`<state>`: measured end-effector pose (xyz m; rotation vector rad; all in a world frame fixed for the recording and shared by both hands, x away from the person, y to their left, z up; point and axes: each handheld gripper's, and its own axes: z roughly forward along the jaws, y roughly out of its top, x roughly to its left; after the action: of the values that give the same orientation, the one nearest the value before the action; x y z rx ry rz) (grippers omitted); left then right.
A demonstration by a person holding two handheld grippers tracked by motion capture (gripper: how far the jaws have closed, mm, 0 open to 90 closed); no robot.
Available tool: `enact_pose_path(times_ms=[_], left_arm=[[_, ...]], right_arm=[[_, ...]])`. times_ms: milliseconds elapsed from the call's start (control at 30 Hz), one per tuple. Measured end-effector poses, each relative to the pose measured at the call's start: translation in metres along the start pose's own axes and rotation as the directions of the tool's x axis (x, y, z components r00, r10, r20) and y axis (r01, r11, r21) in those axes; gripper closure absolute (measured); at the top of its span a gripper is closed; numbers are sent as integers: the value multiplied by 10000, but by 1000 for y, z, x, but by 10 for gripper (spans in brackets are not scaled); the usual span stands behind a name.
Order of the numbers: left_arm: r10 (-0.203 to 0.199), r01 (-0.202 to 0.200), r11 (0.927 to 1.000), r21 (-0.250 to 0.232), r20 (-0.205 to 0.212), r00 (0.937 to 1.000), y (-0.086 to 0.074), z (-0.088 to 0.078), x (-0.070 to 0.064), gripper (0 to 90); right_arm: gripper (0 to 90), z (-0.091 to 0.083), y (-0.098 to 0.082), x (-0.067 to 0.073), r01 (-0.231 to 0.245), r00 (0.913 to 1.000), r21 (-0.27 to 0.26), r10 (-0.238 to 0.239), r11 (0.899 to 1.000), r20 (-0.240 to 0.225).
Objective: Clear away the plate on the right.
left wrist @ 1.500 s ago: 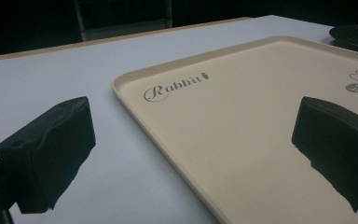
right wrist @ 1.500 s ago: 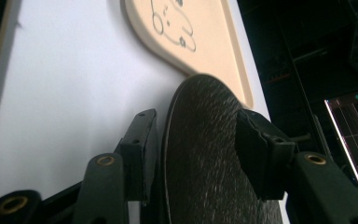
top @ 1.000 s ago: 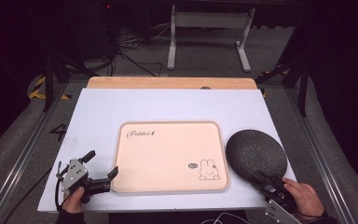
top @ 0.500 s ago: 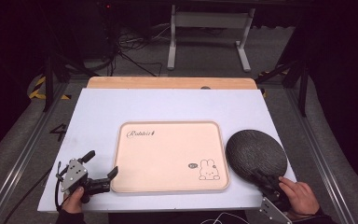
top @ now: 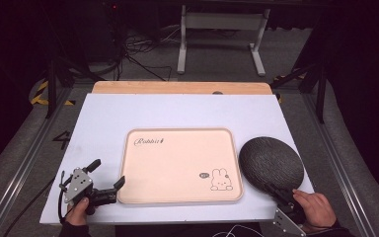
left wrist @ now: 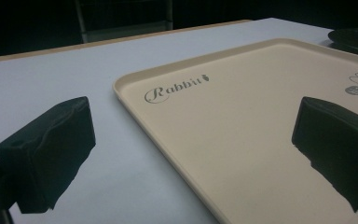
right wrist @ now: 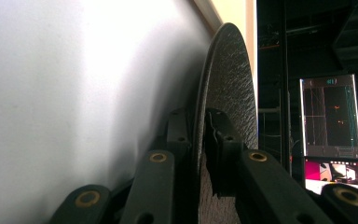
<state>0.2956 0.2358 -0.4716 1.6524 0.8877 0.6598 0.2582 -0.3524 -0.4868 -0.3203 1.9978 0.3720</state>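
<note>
Recording lab or test bay, dark beyond the lit white table (top: 177, 113). Bare concrete floor (top: 24, 148) with loose cables (top: 138, 59), yellow-black hazard tape (top: 42, 91), metal rails (top: 343, 173) along both sides, a steel stand (top: 222, 22) behind. Lit monitor (right wrist: 331, 116) in the right gripper view. No household furnishings.

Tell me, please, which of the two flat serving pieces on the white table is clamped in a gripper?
The round black textured plate: the right gripper is shut on its near rim. The rectangular beige rabbit-print tray merely lies between the left gripper's open jaws.
</note>
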Motion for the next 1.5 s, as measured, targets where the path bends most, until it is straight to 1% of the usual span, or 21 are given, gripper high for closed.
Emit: enact_pose_path(times_ms=[133, 200, 267, 300, 333, 367, 433, 467, 500, 533, 633, 733, 900, 1167, 1233, 1267, 1500], left_arm=[[7, -7, 10000, -1, 0, 10000, 0, 0, 0, 4], [-12, 12, 10000, 3, -12, 10000, 0, 0, 0, 3], [4, -4, 10000, -2, -10, 10000, 0, 0, 0, 3], [21, -21, 10000, -10, -10, 10000, 0, 0, 0, 3], [19, -19, 10000, -8, -5, 10000, 0, 0, 0, 3], [3, -3, 10000, -7, -7, 10000, 0, 0, 0, 3], [-7, 7, 10000, -9, -7, 10000, 0, 0, 0, 4], [-5, 5, 10000, -7, -4, 10000, 0, 0, 0, 4], [-8, 8, 10000, -6, -7, 10000, 0, 0, 0, 3], [-7, 7, 10000, -3, -7, 10000, 0, 0, 0, 3], [21, -21, 10000, -6, 3, 10000, 0, 0, 0, 3], [23, -23, 10000, 1, -2, 10000, 0, 0, 0, 3], [18, -18, 10000, 0, 4, 10000, 0, 0, 0, 3], [2, -2, 10000, -16, -6, 10000, 0, 0, 0, 3], [-20, 19, 10000, -48, -24, 10000, 0, 0, 0, 3], [-5, 5, 10000, -19, -7, 10000, 0, -1, 0, 3], [-3, 3, 10000, -18, -22, 10000, 0, -1, 0, 3]], right_arm=[[814, 0, 1, 0, -70, 10000, 46, 70, 10000, -8], [814, 0, 2, -1, -40, 10000, 159, 40, 9999, -18], [816, 1, 5, -1, -90, 10000, 368, 89, 9993, 5], [818, 1, 7, -1, -82, 10000, 563, 82, 9984, 9], [822, 0, 8, -1, 19, 10000, 679, -20, 9977, 16], [825, 0, 9, -2, 38, 10000, 750, -42, 9972, 55], [838, -1, 10, -3, -68, 9999, 821, 56, 9966, 146], [838, -1, 10, -3, -68, 9999, 821, 56, 9966, 146], [843, -2, 11, -5, -49, 9999, 1014, 32, 9948, 170], [845, -2, 12, -6, -15, 9998, 1087, -5, 9941, 178], [848, -1, 15, -8, -75, 9999, 1217, 59, 9925, 134], [854, -2, 17, -11, -180, 9997, 1390, 155, 9901, 186], [856, -4, 18, -16, -359, 9993, 1523, 346, 9877, 109], [857, -6, 18, -27, -811, 9964, 1524, 837, 9850, -110], [857, -5, 18, -28, -803, 9964, 1515, 834, 9852, -145], [857, -5, 17, -32, -891, 9953, 1526, 939, 9843, -244], [857, 0, 15, -41, -769, 9954, 1681, 855, 9828, -443]])
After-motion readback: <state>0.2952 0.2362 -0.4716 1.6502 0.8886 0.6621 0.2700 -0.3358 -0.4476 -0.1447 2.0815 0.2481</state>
